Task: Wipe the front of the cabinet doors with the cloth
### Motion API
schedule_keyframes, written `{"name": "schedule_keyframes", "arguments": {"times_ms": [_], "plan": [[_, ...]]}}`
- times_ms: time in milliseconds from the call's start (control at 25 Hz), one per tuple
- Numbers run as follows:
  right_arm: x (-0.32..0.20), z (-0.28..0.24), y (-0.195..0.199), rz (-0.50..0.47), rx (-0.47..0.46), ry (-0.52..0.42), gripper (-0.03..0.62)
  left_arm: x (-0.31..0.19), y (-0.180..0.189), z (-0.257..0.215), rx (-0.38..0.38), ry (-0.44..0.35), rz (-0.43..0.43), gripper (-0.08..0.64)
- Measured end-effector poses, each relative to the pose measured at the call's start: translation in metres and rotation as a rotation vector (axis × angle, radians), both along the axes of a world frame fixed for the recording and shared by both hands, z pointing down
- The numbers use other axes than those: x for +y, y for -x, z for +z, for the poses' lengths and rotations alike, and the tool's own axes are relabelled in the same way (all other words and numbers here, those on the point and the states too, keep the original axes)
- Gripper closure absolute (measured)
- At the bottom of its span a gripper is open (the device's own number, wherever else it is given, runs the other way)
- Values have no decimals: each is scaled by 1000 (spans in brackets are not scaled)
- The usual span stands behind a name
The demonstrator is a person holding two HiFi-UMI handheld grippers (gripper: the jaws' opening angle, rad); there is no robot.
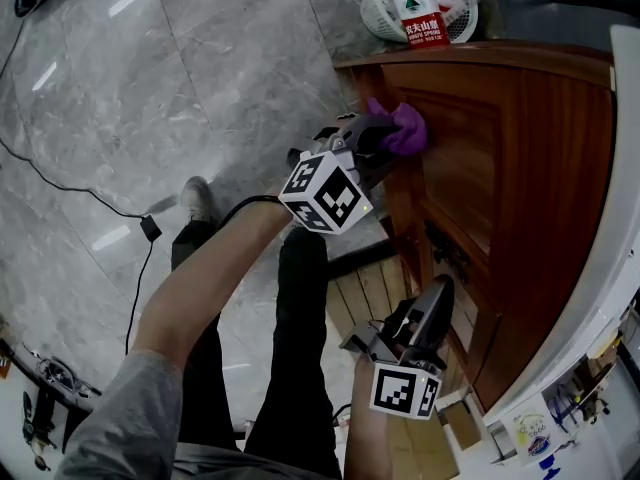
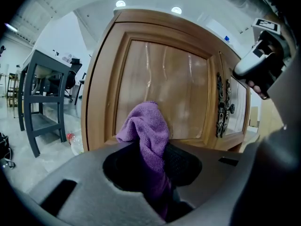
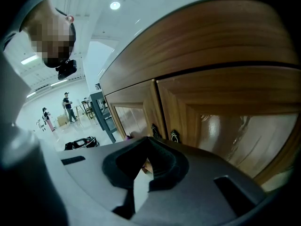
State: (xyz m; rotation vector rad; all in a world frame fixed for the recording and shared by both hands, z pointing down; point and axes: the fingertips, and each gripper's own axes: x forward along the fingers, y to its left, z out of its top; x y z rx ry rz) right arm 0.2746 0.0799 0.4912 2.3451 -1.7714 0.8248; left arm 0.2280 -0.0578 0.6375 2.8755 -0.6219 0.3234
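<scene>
My left gripper (image 1: 385, 140) is shut on a purple cloth (image 1: 407, 128) and holds it against the left wooden cabinet door (image 1: 470, 168), near its top left corner. In the left gripper view the cloth (image 2: 146, 126) sticks up between the jaws of the left gripper (image 2: 151, 161), in front of the door's panel (image 2: 178, 88). My right gripper (image 1: 433, 308) hangs lower down, shut and holding nothing, just off the cabinet front below the dark metal handles (image 1: 445, 251). The right gripper view looks along the doors (image 3: 225, 131) towards the handles (image 3: 174, 136).
A white basket of bottles (image 1: 420, 8) stands on the floor beyond the cabinet's corner. A black cable (image 1: 150, 230) crosses the marble floor. A white countertop edge (image 1: 600, 288) overhangs the doors. A dark table (image 2: 42, 88) and a plastic bottle (image 2: 73, 140) lie left of the cabinet.
</scene>
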Motion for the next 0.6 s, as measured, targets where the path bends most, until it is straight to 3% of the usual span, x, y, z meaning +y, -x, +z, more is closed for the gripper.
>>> {"name": "schedule_keyframes", "arguments": {"times_ms": [600], "plan": [[14,2,-8,-9,-4,-6,583,48,-27,2,25,40,33,463]]}}
